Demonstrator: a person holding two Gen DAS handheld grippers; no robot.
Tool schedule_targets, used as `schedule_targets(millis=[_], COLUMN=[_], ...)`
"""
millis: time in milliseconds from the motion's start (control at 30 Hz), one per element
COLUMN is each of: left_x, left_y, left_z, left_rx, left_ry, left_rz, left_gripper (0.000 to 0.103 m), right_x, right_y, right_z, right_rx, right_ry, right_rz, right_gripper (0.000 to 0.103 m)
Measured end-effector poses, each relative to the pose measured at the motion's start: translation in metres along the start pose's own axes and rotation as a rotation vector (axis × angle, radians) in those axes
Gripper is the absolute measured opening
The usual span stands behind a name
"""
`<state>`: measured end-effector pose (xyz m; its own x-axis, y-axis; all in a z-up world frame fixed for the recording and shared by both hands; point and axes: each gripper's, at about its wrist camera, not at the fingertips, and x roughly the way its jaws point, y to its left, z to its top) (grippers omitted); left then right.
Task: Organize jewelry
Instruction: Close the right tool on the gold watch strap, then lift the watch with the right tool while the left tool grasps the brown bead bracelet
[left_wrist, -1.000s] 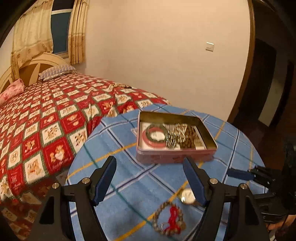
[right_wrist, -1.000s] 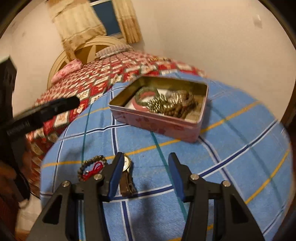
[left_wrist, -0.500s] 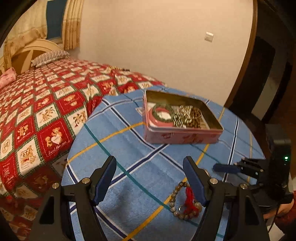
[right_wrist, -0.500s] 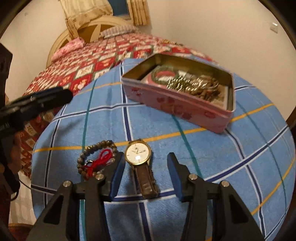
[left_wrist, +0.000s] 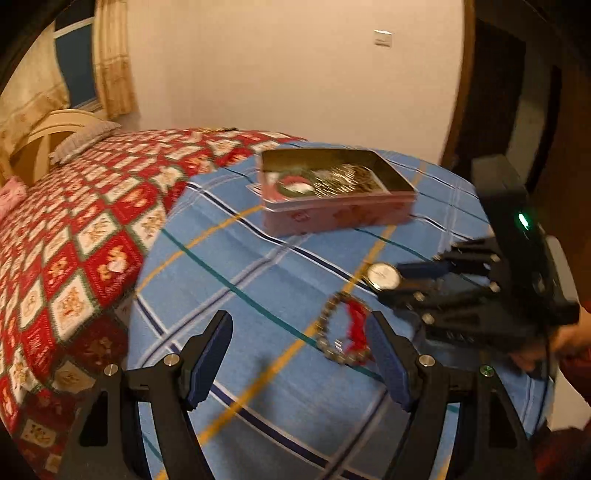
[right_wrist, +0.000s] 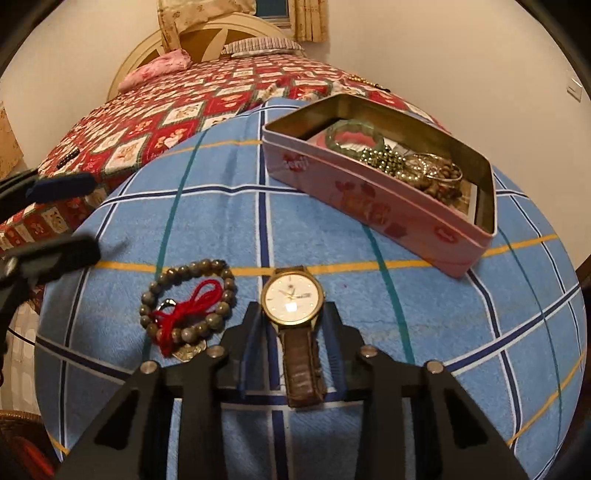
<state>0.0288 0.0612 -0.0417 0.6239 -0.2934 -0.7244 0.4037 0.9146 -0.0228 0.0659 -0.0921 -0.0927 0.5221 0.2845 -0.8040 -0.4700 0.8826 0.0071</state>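
Watch: gold-rimmed white-dial wristwatch with brown leather strap (right_wrist: 293, 325), near side of open pink tin box (right_wrist: 380, 199).
Axis: strap runs straight back between right gripper (right_wrist: 291, 328) fingers.
Right jaws: just narrowing, flanking strap, contact unclear.
Left gripper (left_wrist: 301, 363): spread, empty, farther.

— Where did the left wrist view look from?
— Low over the blue checked tablecloth (left_wrist: 280, 288), facing the pink tin (left_wrist: 332, 210), probably from farther back; it was blurred.
— And the right?
— Closer, steeply down on the watch (right_wrist: 291, 299). Both shared tin, watch and bead bracelet (right_wrist: 188, 299).
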Motion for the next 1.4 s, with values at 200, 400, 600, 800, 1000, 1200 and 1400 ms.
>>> schedule_targets(millis=[200,400,600,800,1000,1200,1400], left_x=[0.005,0.015,0.015,0.044,0.077,0.076,0.035], left_y=[-0.016,-0.021,-0.026,0.001,-0.013,-0.027,-0.017], left_z=[-0.015,-0.018,-0.011,0.013,0.011,0.013,0.033], left_rx=[0.044,0.052,0.067,-0.041,0.082,0.155,0.031], left_ry=[0.02,0.037,0.023,0.05,0.142,0.15,-0.039], left_rz=[-0.141,-0.198,-0.228,-0.179,-0.032,-0.048,-0.162], left_gripper=[0.074,0.074,0.058,0.058,0.026,0.008,0.008], right_x=[-0.02,-0.035,-0.044,-0.05,-0.05,-0.055,-0.067], right_y=[-0.018,-0.026,-0.036,-0.041,-0.044,-0.05,-0.053], right_z=[-0.005,-0.012,-0.019,-0.022,-0.025,-0.026,-0.03], right_rx=[0.153,0.21,0.22,0.239,0.264,0.305,0.349], right_ry=[-0.053,-0.084,-0.089,-0.11,-0.106,-0.12,-0.148], right_rz=[0.042,0.037,-0.031,-0.03,-0.019,-0.016,-0.019], right_gripper=[0.036,0.036,0.036,0.036,0.036,0.036,0.036])
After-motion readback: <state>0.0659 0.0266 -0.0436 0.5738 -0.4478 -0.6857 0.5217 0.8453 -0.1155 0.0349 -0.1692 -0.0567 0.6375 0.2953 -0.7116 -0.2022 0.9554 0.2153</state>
